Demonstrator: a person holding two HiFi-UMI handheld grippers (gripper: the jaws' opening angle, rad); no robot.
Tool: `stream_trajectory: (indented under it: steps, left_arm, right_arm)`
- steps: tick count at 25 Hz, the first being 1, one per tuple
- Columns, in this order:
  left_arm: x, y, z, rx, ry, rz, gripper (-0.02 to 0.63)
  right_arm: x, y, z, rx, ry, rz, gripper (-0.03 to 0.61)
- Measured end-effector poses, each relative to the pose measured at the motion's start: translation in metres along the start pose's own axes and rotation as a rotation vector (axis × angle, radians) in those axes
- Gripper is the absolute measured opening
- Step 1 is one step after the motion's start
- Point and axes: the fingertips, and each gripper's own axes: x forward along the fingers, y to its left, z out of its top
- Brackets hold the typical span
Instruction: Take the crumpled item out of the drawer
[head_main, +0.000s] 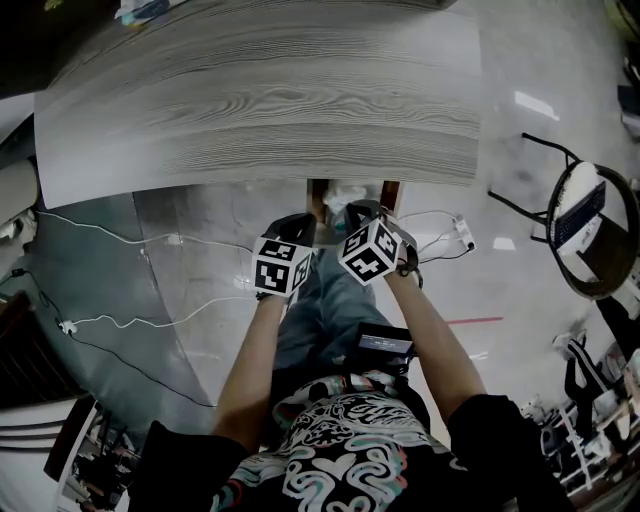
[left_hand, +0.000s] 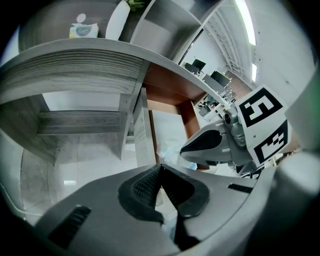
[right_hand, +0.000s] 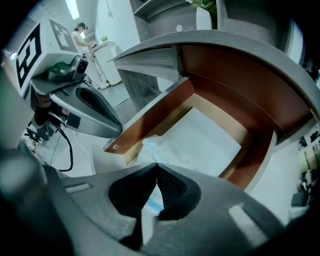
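L gripper (left_hand: 160, 168) & R gripper (right_hand: 156, 167) jaws shut, empty; wad (right_hand: 151, 146) in drawer (right_hand: 156, 112) prob. light, soft, so pinch a raised fold.

Right in front of you is the grey wood-grain tabletop (head_main: 260, 100), with a tissue pack (left_hand: 83, 31) and a white vase (left_hand: 117, 20) up on it. White cables (head_main: 100, 318) snake across the floor (head_main: 520, 290) on your left. A black round chair (head_main: 590, 235) stands off to your right.

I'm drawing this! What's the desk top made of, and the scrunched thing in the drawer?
Desk top: grey wood or wood-look laminate, matte, streaky grain lines. Crumpled item: probably thin paper or plastic wrap, white with faint blue marks, soft wrinkles.
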Motion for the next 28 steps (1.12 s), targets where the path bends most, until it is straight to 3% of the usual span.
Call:
stream_trajectory:
  steps: [28]
  left_arm:
    - [-0.026,-0.026,0.042,0.078,-0.101,0.000,0.003]
  right_arm:
    - [-0.062,-0.016,0.006,0.036,-0.110,-0.107,0.009]
